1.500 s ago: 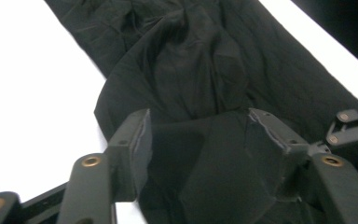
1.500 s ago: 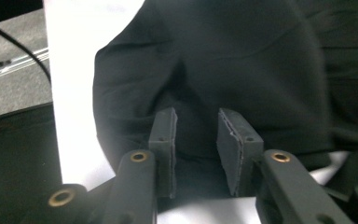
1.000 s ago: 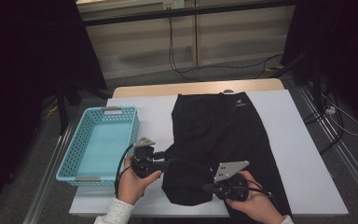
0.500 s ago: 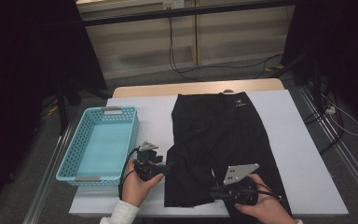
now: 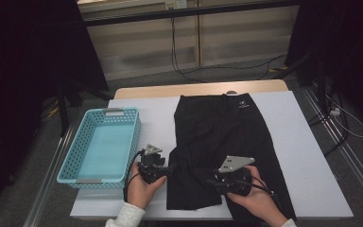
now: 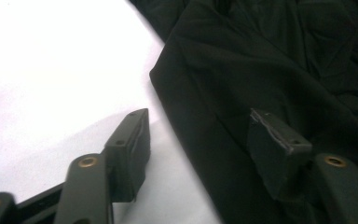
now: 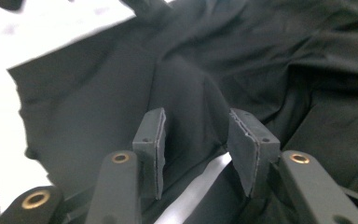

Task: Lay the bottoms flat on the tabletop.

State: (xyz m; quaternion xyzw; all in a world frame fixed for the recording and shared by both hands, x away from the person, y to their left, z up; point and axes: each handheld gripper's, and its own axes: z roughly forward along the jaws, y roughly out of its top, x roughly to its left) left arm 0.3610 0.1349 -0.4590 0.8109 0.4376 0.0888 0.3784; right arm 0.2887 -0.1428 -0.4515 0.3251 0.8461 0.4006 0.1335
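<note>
A black garment [image 5: 227, 132] lies spread on the white table [image 5: 302, 161], its lower left part folded over and rumpled. My left gripper [image 5: 172, 166] sits at the garment's left edge. In the left gripper view [image 6: 198, 126] one jaw rests over bare table and the other over the black cloth [image 6: 270, 56]; the jaws have just been closing a little, and they stand open with the cloth's edge between them. My right gripper [image 5: 208, 177] lies on the garment's lower part. Its jaws [image 7: 196, 126] have just been opening, and a raised fold of cloth [image 7: 186, 93] stands between the pads without being pressed.
A light blue plastic basket [image 5: 131, 142] stands on the table's left side, close to my left hand. A wooden strip borders the table's far edge [image 5: 198, 89]. Dark stands and cables are on the floor around the table.
My right gripper's jaws went from shut to open and let the cloth fold go. The right hand shifted slightly. The left hand stayed almost still at the garment's edge.
</note>
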